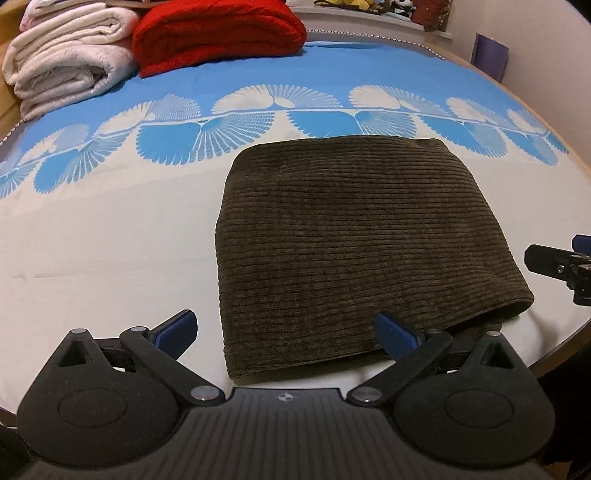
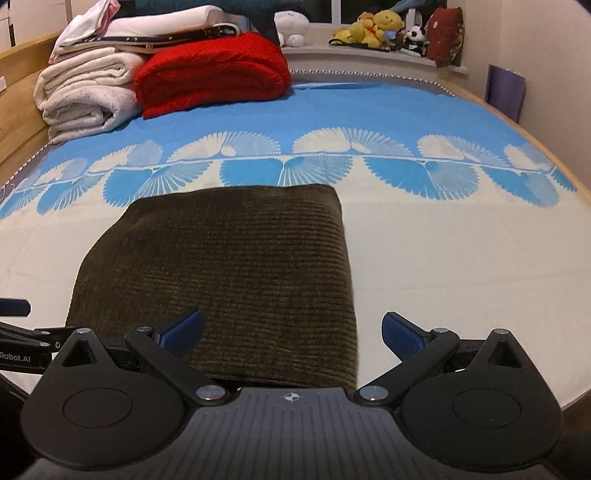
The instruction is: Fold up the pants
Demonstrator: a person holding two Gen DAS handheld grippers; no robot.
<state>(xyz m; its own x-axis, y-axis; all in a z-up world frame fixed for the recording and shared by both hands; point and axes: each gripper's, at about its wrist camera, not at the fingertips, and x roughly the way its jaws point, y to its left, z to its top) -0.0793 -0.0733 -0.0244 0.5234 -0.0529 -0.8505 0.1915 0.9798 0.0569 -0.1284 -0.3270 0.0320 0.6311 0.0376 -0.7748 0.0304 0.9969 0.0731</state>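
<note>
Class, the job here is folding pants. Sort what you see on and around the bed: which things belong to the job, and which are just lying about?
Part of the job:
- folded olive corduroy pants
- left gripper
- right gripper

Just lying about:
- red blanket
- white blankets
- soft toys

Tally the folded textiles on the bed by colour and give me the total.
Dark olive corduroy pants: 1
Red blanket: 1
White blankets or towels stacked at the far left: at least 2; the pile above them is too jumbled to count
Total: at least 4
</note>
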